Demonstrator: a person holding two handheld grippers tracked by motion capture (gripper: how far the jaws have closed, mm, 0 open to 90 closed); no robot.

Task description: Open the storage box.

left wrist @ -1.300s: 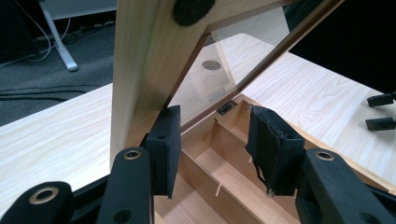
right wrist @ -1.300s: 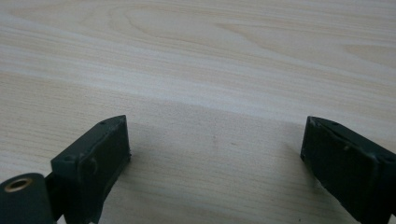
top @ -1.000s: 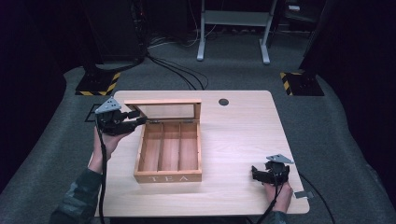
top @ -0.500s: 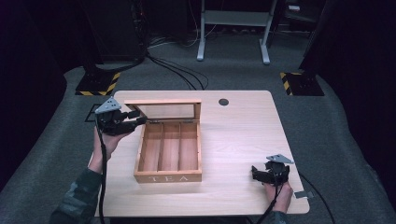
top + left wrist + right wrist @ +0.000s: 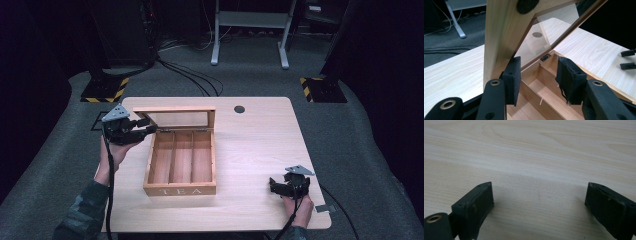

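Open tea box [image 5: 181,161], three compartments, seemingly empty.

Black two-jaw tools [image 5: 150,131] [image 5: 274,186], grey three-cornered plates, trailing cables, camouflage sleeve [image 5: 82,215].

Matt wooden tea box [image 5: 181,165], glass-paned lid [image 5: 175,117].

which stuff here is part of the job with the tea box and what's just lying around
In the job:
- tea box, three empty compartments
- its glass lid, raised
- left gripper at the lid's frame

Lying about:
- right gripper, open, resting on the table
- round grommet
- floor cables
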